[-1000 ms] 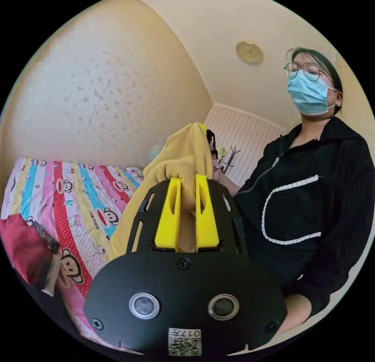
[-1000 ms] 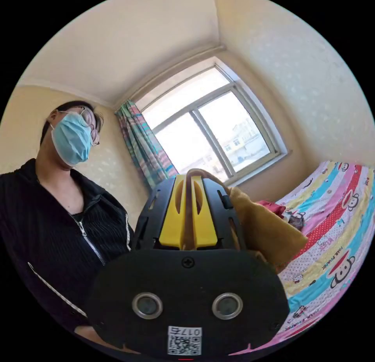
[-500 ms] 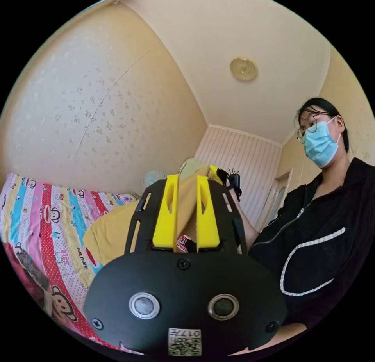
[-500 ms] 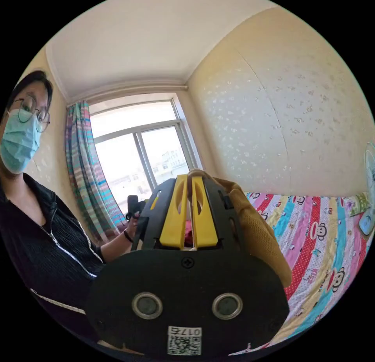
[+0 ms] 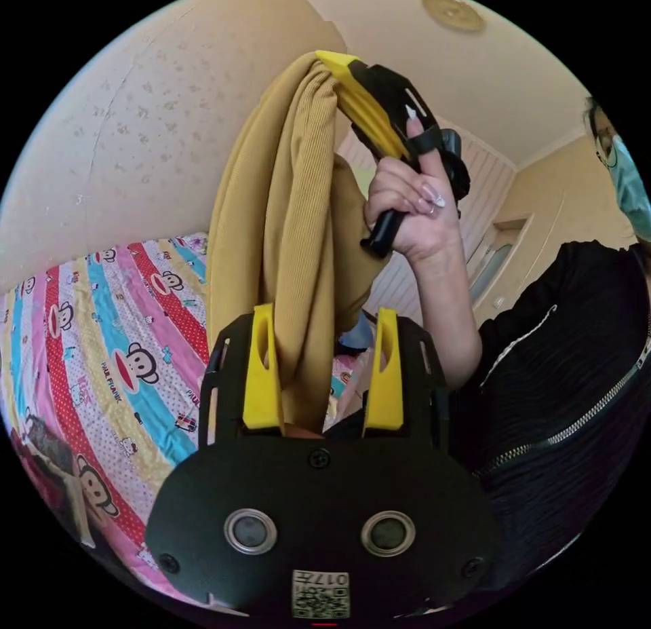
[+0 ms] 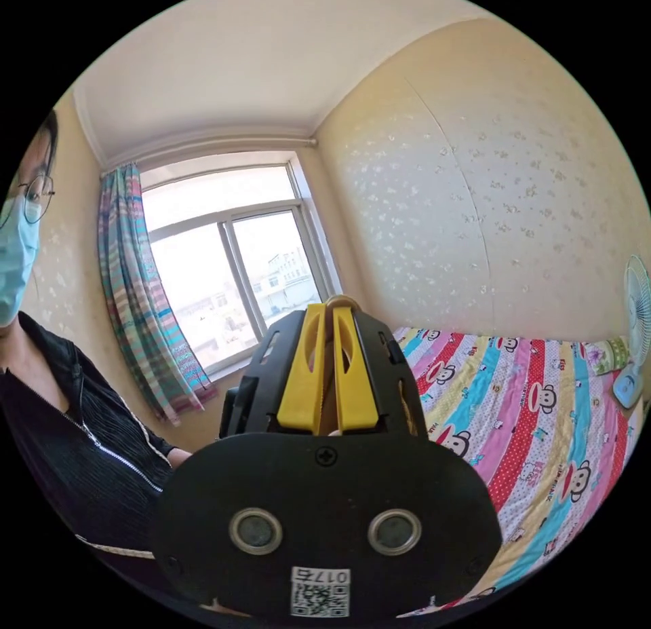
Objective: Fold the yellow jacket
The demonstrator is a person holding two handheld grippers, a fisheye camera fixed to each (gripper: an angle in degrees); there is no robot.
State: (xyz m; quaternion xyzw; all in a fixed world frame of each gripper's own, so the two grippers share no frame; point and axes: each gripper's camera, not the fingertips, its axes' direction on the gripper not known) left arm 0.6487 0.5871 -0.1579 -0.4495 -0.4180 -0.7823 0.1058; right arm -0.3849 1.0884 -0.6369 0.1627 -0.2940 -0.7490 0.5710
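Since half a second ago the left gripper (image 5: 322,371) has spread its yellow jaws wide, where they had stood close on the cloth, and the mustard-yellow ribbed knit jacket (image 5: 285,249) now hangs down between them as a long bunched fold, touching the inner face of the left jaw and clear of the right one. In the left gripper view, going from left to right, the striped cartoon-monkey bedsheet (image 5: 102,357) lies flat and open below the speckled cream wall, then comes the hanging jacket, then the person's hand (image 5: 407,208), raised high with the fingers curled round the black handle of the right gripper (image 5: 359,100), whose jaws pinch the jacket's top edge, then the forearm running down to a black zipped sleeve. The right gripper view gives its own yellow jaws (image 6: 327,330) drawn nearly together on a thin loop of that yellow cloth at their tips, with the bright window (image 6: 230,262) and the striped curtain (image 6: 135,303) to their left, the wide bare stretch of sheet to their right, and a small pale-blue fan (image 6: 630,344) at the far edge.
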